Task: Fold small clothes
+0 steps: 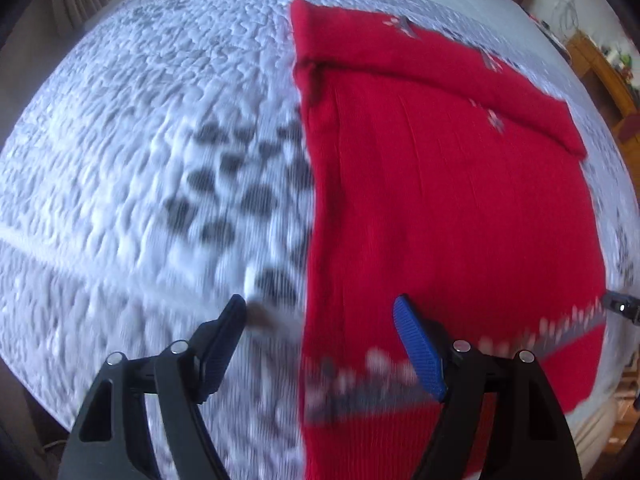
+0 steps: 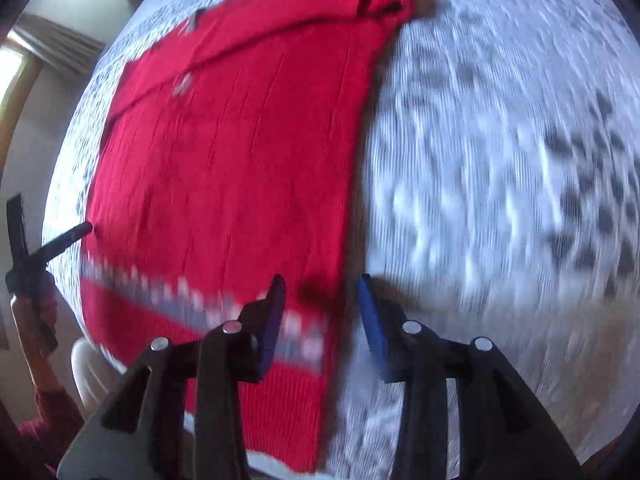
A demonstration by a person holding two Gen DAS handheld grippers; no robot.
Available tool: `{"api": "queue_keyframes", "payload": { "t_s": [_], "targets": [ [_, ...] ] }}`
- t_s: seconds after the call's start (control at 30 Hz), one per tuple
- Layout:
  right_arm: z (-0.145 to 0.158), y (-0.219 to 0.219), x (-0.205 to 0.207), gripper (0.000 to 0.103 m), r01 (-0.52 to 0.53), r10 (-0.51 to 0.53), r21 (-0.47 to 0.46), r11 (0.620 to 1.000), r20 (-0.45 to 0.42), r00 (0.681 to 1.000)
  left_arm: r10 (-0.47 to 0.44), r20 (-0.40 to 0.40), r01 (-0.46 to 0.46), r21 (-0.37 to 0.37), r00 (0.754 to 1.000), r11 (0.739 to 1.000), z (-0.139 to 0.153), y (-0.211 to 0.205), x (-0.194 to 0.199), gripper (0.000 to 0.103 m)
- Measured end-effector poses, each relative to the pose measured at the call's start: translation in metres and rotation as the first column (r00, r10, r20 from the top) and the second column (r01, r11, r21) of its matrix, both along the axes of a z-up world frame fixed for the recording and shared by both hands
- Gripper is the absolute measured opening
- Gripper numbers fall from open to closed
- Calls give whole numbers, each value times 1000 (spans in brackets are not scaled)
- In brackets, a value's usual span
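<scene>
The quilted bed (image 1: 140,140) carries the red sweater (image 1: 440,200) flat, sleeves already folded across its top. I judge the body fold comes next. My left tool (image 1: 320,312) gapes empty over its left edge; my right tool (image 2: 322,292), part-open, straddles the right edge, gripping nothing.
</scene>
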State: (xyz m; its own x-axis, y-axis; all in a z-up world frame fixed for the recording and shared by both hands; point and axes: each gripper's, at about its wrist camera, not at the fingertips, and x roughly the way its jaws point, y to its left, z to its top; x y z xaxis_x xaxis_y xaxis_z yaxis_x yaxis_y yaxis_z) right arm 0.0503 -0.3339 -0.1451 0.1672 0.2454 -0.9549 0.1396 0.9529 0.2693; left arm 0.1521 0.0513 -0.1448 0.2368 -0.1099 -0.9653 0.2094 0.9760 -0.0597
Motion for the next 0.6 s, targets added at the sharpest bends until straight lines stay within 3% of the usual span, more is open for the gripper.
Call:
{"api": "queue_keyframes", "payload": {
  "t_s": [0.2, 0.33, 0.43, 0.53, 0.6],
  "targets": [
    [-2, 10, -64, 42, 6, -5, 74, 997, -11, 1000, -4, -68, -1, -74, 998, 997, 2, 12, -56, 76],
    [-2, 20, -80, 43, -24, 25, 71, 997, -2, 1000, 0, -96, -13, -140, 995, 990, 1, 15, -78, 75],
    [-5, 22, -84, 43, -17, 17, 100, 995, -4, 1000, -8, -104, -5, -127, 994, 992, -1, 13, -85, 72],
    [-7, 28, -85, 27, -21, 21, 108, 994, -5, 1000, -8, -99, -2, -107, 995, 994, -3, 8, -93, 54],
    [-6, 24, -95, 9, -9, 10, 157, 988, -5, 1000, 8, -102, -17, -88, 995, 996, -4, 11, -91, 35]
  ]
}}
